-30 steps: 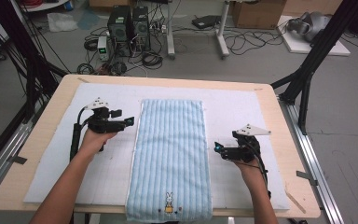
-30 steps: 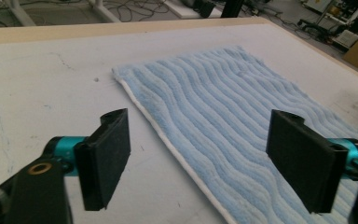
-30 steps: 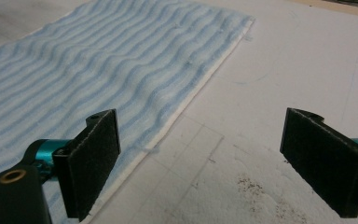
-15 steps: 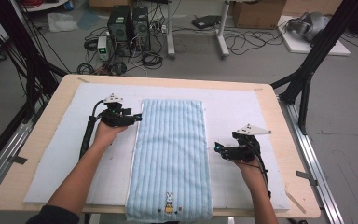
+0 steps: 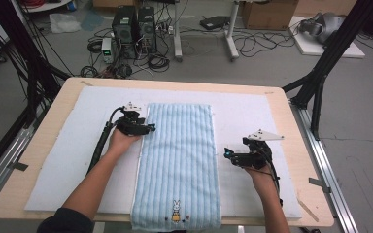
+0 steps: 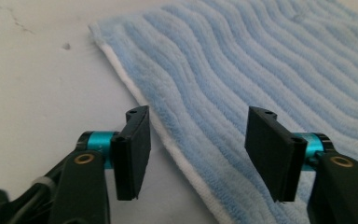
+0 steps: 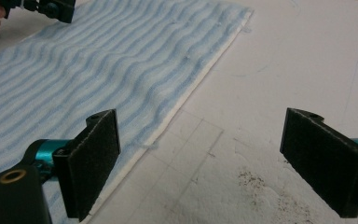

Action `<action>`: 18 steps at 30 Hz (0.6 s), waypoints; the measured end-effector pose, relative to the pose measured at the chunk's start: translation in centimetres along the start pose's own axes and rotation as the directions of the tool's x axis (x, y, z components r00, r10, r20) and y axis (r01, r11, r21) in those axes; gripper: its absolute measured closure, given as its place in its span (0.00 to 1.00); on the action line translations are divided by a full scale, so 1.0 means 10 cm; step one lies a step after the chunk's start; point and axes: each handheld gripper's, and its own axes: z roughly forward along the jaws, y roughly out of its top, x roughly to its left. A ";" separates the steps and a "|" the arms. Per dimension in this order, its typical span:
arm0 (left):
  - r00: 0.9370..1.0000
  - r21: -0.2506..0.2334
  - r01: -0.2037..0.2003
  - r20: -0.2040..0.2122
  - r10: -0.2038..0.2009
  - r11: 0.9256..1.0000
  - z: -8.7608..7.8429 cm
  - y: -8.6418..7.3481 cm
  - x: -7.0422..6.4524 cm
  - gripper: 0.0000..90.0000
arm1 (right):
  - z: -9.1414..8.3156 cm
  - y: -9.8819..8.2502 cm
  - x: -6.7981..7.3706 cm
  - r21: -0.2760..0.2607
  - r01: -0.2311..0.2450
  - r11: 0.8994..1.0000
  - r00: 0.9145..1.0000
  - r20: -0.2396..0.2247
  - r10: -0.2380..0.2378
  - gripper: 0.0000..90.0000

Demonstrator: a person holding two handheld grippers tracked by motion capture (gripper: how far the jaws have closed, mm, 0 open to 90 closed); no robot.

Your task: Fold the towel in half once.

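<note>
The left gripper [image 5: 151,128] sits at the long left edge of the blue striped towel [image 5: 179,160], toward its far end; its jaws have just been closing and straddle the white hem, not yet pinching. The towel, a plush ribbed rectangle, lies flat on the white mat [image 5: 68,160], long axis from twelve to six o'clock, reaching the table's near edge. At its three o'clock side the right gripper [image 5: 227,155] waits with jaws spread wide, just off the hem.
</note>
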 end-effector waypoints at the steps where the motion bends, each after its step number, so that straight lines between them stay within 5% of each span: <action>1: 1.000 0.003 -0.012 -0.015 0.012 1.000 0.00 0.01 -0.02 0.50 | 0.00 0.00 0.00 0.002 -0.001 1.000 1.000 0.001 0.001 0.12; 5: 0.998 0.015 -0.035 -0.050 0.036 0.999 -0.01 0.01 -0.04 0.61 | 0.01 0.00 0.00 0.009 -0.005 1.000 1.000 -0.001 0.005 0.12; 11: 0.999 0.002 -0.048 0.009 0.048 0.999 0.00 0.00 -0.06 0.93 | 0.03 -0.01 0.01 0.016 -0.003 1.000 1.000 0.001 0.003 0.12; 18: 1.000 -0.013 -0.006 0.029 0.006 1.000 0.00 0.00 -0.02 0.96 | 0.05 0.02 -0.01 0.002 -0.028 1.000 0.999 0.019 0.028 0.12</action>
